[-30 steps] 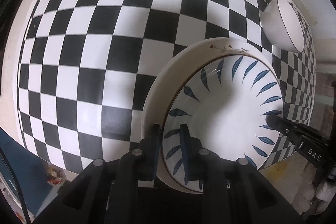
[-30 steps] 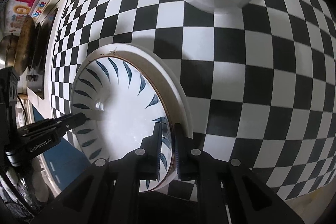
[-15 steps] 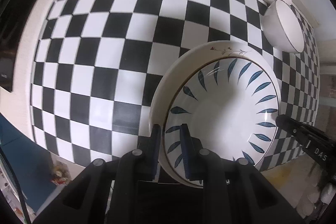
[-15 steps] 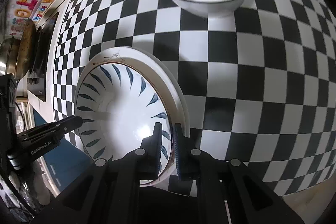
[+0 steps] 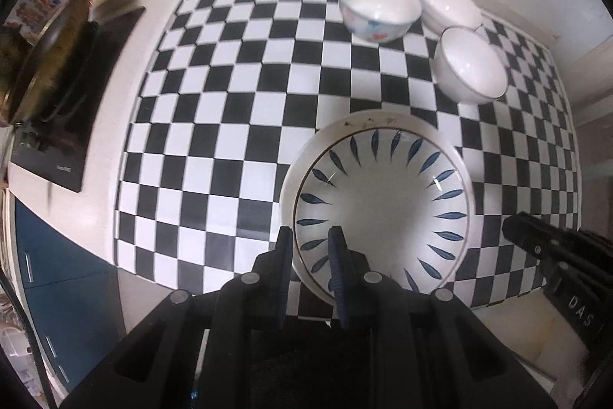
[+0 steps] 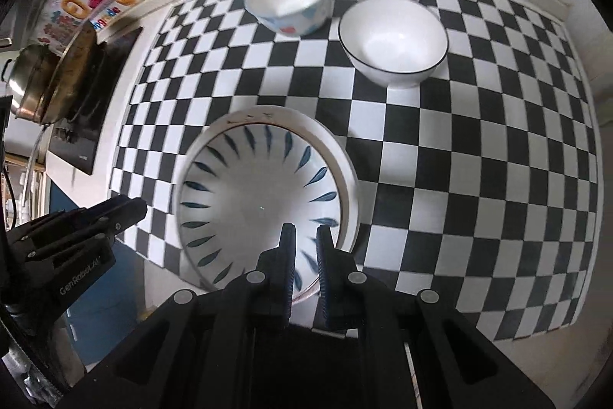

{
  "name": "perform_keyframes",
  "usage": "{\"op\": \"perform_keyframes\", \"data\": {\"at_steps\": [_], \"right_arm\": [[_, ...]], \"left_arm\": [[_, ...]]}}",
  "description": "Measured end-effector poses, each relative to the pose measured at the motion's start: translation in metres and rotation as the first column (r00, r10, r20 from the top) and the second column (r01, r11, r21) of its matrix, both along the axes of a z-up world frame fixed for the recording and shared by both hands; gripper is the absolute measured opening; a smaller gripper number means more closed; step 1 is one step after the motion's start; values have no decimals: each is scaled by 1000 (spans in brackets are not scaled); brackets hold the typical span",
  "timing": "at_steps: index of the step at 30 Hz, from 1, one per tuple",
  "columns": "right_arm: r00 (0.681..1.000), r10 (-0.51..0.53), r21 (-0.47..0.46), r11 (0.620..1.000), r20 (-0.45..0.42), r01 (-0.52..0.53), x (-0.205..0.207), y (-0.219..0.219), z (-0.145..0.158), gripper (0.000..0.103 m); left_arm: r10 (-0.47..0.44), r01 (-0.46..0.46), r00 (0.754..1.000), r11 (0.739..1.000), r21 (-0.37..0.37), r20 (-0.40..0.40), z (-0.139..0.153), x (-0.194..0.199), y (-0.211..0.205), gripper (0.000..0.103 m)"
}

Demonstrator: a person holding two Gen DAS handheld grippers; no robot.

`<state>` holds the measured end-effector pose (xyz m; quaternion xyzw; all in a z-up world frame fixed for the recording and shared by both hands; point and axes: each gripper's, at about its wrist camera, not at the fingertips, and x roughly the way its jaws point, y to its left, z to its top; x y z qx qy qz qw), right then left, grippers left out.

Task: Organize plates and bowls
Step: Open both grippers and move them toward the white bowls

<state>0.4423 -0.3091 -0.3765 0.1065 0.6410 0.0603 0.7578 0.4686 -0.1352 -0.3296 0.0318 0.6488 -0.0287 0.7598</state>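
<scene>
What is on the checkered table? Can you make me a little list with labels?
surface: checkered cloth
front: leaf-pattern plate stacked on a plain white plate
back: three bowls: flower bowl, white bowl, dark-rimmed bowl
left gripper: straddles the stack's rim
right gripper: straddles the rim too
far left: pot on stove

left gripper (image 5: 310, 248) | right gripper (image 6: 305, 243) | both pulled back from plates (image 5: 383, 209)
</scene>
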Motion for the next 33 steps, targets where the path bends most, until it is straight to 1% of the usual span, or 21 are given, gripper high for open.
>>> {"op": "perform_keyframes", "data": {"at_steps": [2,7,11,15,17,18,19,20,21,22,23,26,29,30,32,33], "right_arm": [[1000,-4,-3,1000,16,4,-8,1,12,13],[999,-11,-6,1000,40,11,-25,6,37,13],[999,-21,3,1000,42,21,-37,12,49,13],[997,-60,12,998,41,60,-43,16,54,13],[995,-94,44,995,33,93,-42,13,54,13],[994,-104,54,993,29,102,-41,12,54,15],[992,-121,59,991,27,119,-40,10,54,25],[990,-135,65,989,30,133,-38,8,54,44],[987,-154,76,986,36,151,-36,5,54,53],[984,-174,91,981,38,170,-33,1,55,65],[978,-204,112,974,39,198,-30,-4,55,66],[961,-272,138,954,37,265,-18,-22,56,66],[943,-328,111,941,57,320,-3,-44,56,66],[938,-341,105,937,60,334,3,-52,55,66],[930,-362,97,930,62,356,18,-70,50,66],[929,-365,94,928,57,359,28,-79,45,66]], "left_arm": [[-2,2,1000,1000,-7,18,14,-6,2,17],[-21,22,999,1000,-22,29,33,-18,0,17],[-62,63,997,997,-42,35,43,-27,1,17],[-87,91,995,992,-89,47,49,-28,5,17],[-104,111,993,986,-123,60,53,-24,7,20],[-110,120,991,983,-139,78,55,-19,8,26],[-121,134,989,979,-151,88,55,-15,7,28],[-129,143,987,976,-167,93,55,-10,7,29],[-134,151,986,972,-182,100,54,-2,5,30],[-138,156,985,969,-191,104,53,5,4,30],[-141,160,985,964,-211,104,50,17,1,30],[-150,168,984,956,-239,93,43,48,-8,30],[-146,166,985,954,-250,96,37,75,-19,30],[-143,160,986,954,-252,84,32,88,-26,30],[-130,140,990,949,-283,54,24,104,-33,30],[-126,128,992,946,-299,25,17,114,-38,30]]}}
